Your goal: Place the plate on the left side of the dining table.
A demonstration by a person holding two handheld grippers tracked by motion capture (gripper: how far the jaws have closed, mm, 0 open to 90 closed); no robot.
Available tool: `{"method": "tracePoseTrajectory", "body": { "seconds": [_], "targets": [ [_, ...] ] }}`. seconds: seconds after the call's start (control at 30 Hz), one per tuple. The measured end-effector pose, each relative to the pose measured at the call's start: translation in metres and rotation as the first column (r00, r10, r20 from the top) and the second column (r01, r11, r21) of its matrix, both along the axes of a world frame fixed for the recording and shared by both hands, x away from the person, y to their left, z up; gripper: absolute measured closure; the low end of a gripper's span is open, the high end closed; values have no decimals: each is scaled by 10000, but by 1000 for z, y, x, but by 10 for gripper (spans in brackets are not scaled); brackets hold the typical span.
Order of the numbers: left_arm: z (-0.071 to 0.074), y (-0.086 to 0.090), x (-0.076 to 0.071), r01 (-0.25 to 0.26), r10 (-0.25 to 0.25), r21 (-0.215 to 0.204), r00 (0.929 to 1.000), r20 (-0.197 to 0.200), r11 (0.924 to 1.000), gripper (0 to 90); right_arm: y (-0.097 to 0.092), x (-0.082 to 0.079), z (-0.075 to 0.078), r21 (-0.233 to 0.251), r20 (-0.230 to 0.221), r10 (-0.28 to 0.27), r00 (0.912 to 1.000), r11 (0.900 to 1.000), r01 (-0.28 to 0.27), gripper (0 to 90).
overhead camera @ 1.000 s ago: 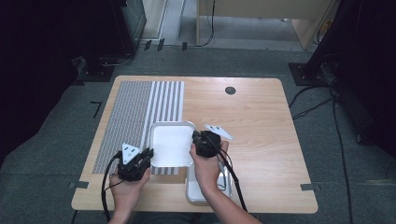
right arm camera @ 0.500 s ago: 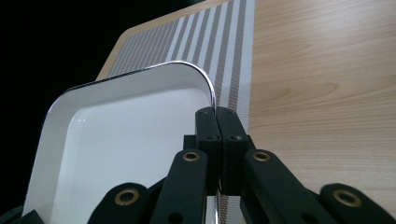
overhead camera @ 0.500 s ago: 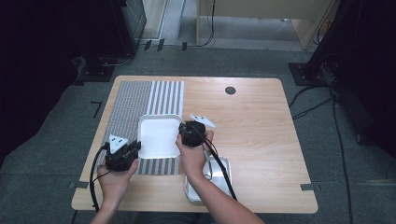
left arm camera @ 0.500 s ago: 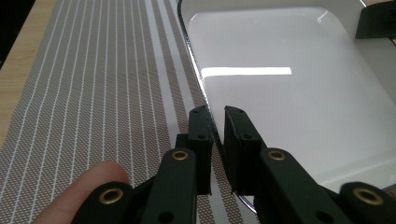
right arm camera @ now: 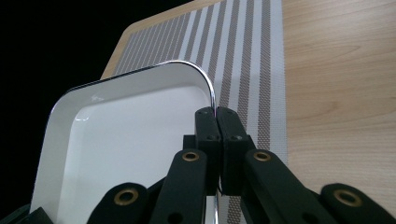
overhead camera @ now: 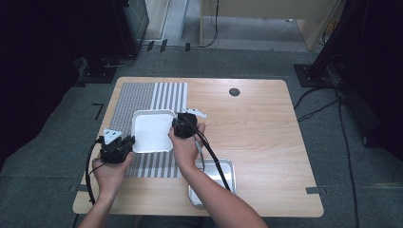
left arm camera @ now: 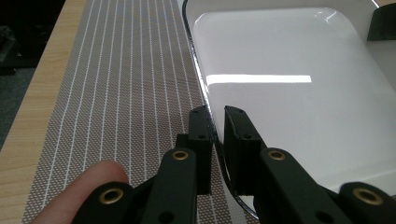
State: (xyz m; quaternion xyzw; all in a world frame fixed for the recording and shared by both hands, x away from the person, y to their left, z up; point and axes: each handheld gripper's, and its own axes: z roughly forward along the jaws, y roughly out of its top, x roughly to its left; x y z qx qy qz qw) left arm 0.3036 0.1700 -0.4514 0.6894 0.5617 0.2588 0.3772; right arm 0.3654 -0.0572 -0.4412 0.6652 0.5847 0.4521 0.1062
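Note:
A white rectangular tray is held over the striped placemat, a gripper at each side. My left gripper is shut on the tray's left rim, and in the left gripper view its jaws pinch the thin rim of the tray. My right gripper is shut on the opposite rim. The right gripper view shows its jaws pressed together on the tray's edge near a rounded corner. The right gripper's dark jaw tip shows across the tray.
A second, metal tray lies near the table's front edge, partly under the right forearm. The wooden table has a round black grommet at the back. The placemat covers the table's left part.
Both hands have carried the white tray to the left and a little away from the person, off the metal tray's side and further onto the placemat. The grips are unchanged.

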Motion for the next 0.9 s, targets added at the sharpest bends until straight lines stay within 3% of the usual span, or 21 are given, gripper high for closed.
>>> {"method": "tracePoseTrajectory", "body": {
  "seconds": [0.5, 0.9],
  "targets": [
    [-8, 13, 35, -378, 381, 154, 9992, -131, 9992, 836, 17, 35, -14, 151, -494, -111, 9987, 9998, 118, 900],
    [-25, 24, 70, -922, 952, 399, 9923, -798, 9949, 845, 36, 66, -39, 176, -1151, -298, 9929, 9993, 320, 900]
  ]
}}
